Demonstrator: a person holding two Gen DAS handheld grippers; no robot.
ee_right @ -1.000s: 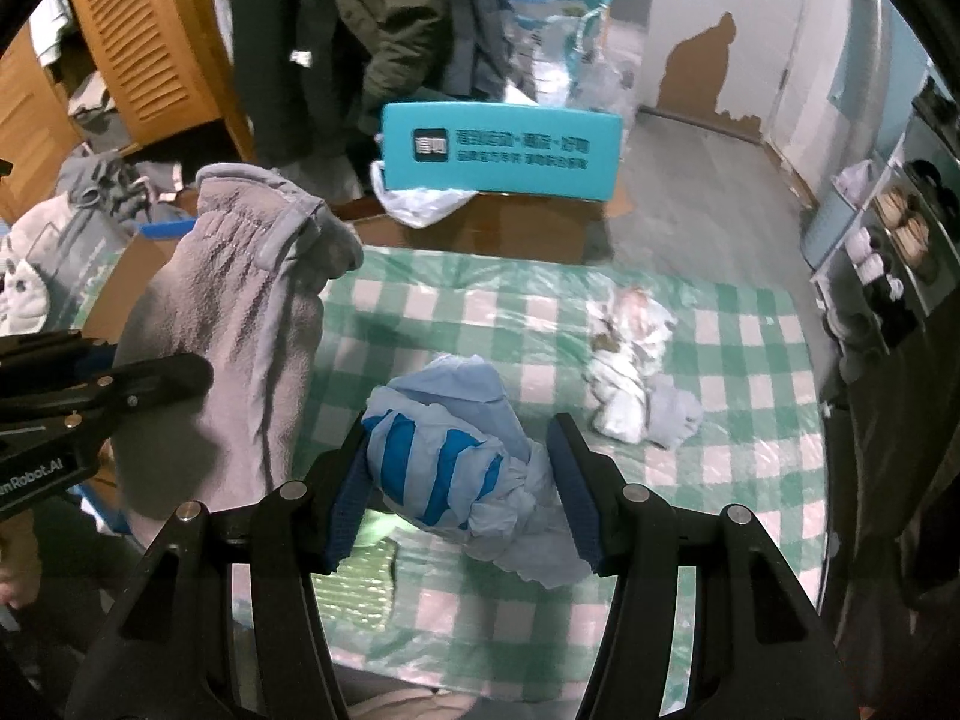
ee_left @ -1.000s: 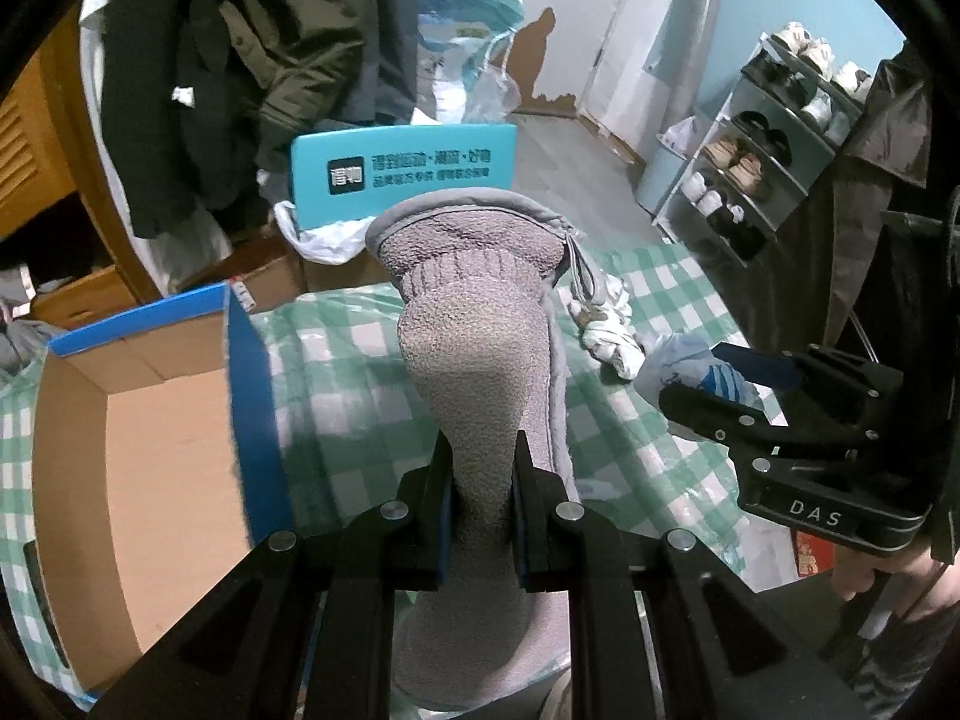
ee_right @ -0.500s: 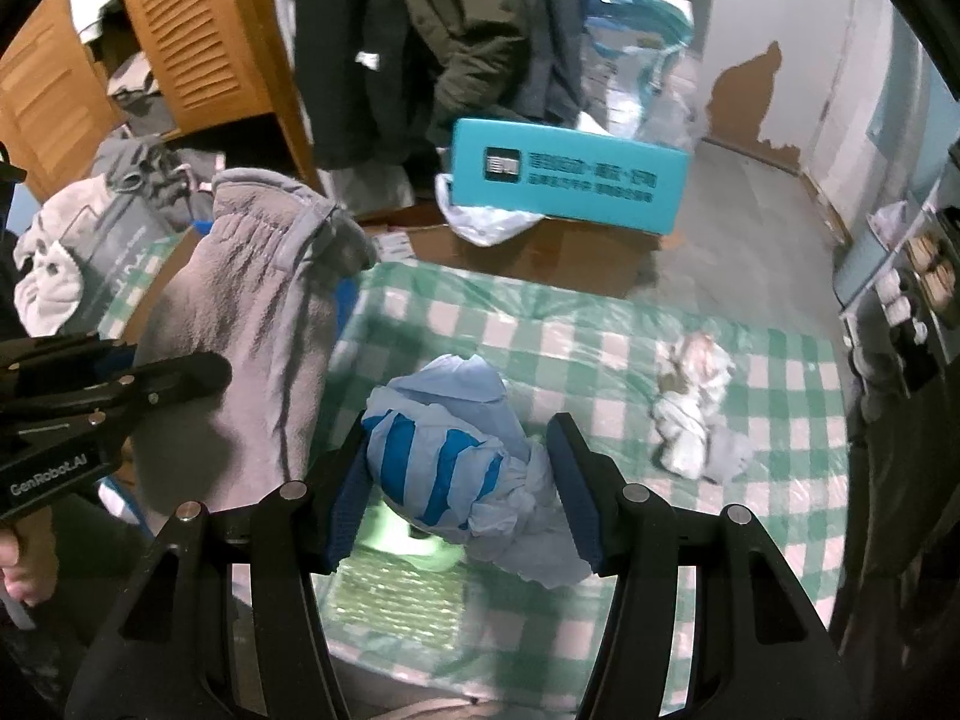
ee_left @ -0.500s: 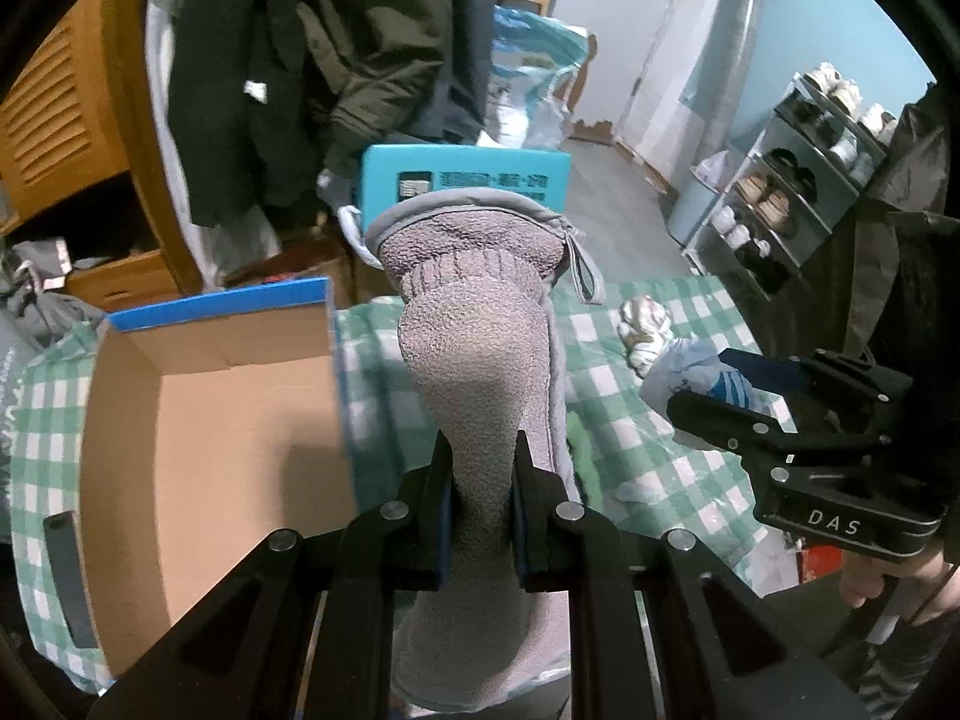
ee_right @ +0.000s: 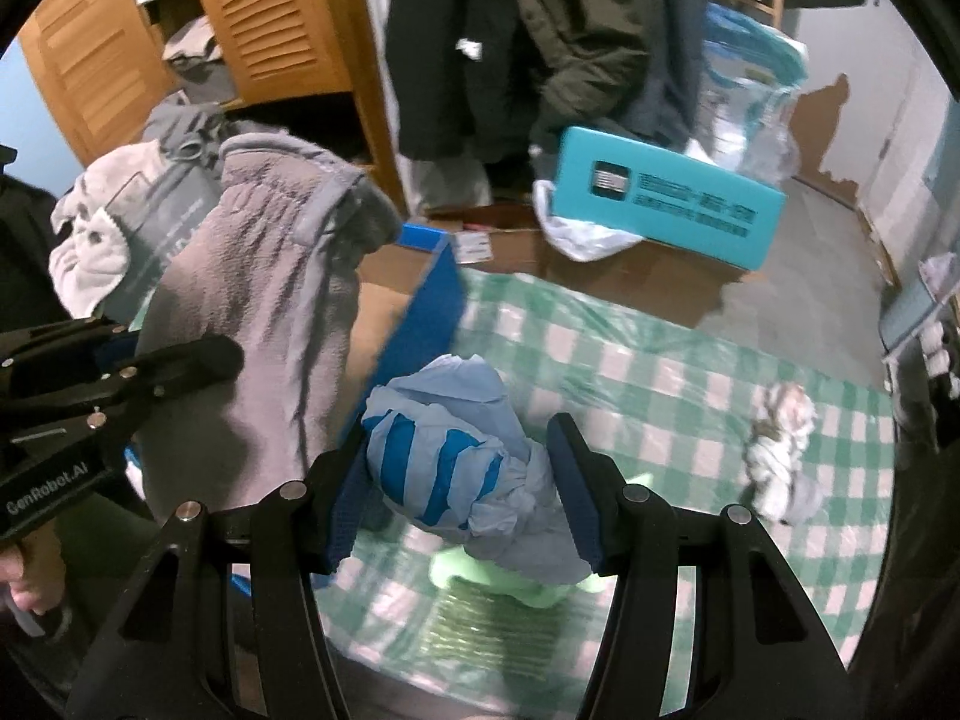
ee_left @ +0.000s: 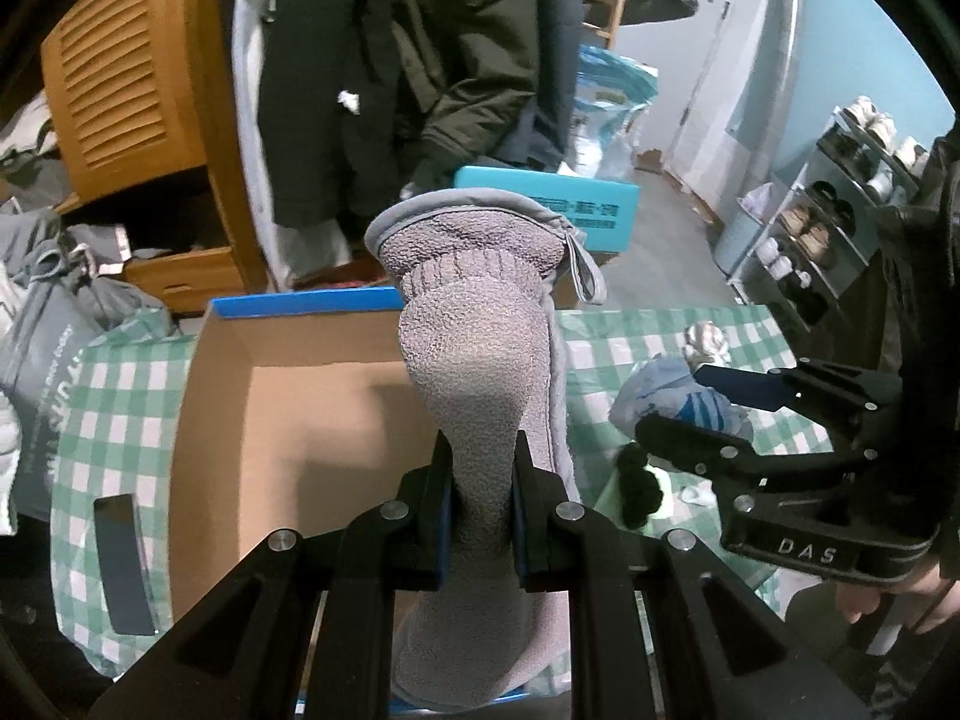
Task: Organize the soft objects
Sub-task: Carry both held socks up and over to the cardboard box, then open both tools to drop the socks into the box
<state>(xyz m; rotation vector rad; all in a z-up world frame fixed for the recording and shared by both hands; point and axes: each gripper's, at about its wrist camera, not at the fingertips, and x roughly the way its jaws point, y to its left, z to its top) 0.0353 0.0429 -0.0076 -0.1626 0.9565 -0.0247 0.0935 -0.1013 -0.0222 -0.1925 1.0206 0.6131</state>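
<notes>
Over the checked bench (ee_right: 690,384), the left gripper (ee_left: 480,498) pinching the grey glove (ee_left: 480,360) and the right gripper (ee_right: 462,480) squeezing the striped bundle (ee_right: 444,450) could snag the open box (ee_left: 288,408) rim.

The left gripper (ee_left: 483,474) was held raised and pointed forward, its two black fingers drawn close together and clamped on the grey fleece glove (ee_left: 480,360), which stood up between the pads and hung down below them. Seen from the right wrist camera, that gripper (ee_right: 168,354) reached in from the left edge, with a bit of the person's left hand (ee_right: 18,588) showing at its handle. The right gripper (ee_right: 465,480) was also held up, its blue-padded fingers set wider and pressing both sides of the blue striped bundle (ee_right: 444,456). From the left camera it (ee_left: 708,402) came in from the right, the person's right hand (ee_left: 888,600) wrapped around its handle.
</notes>
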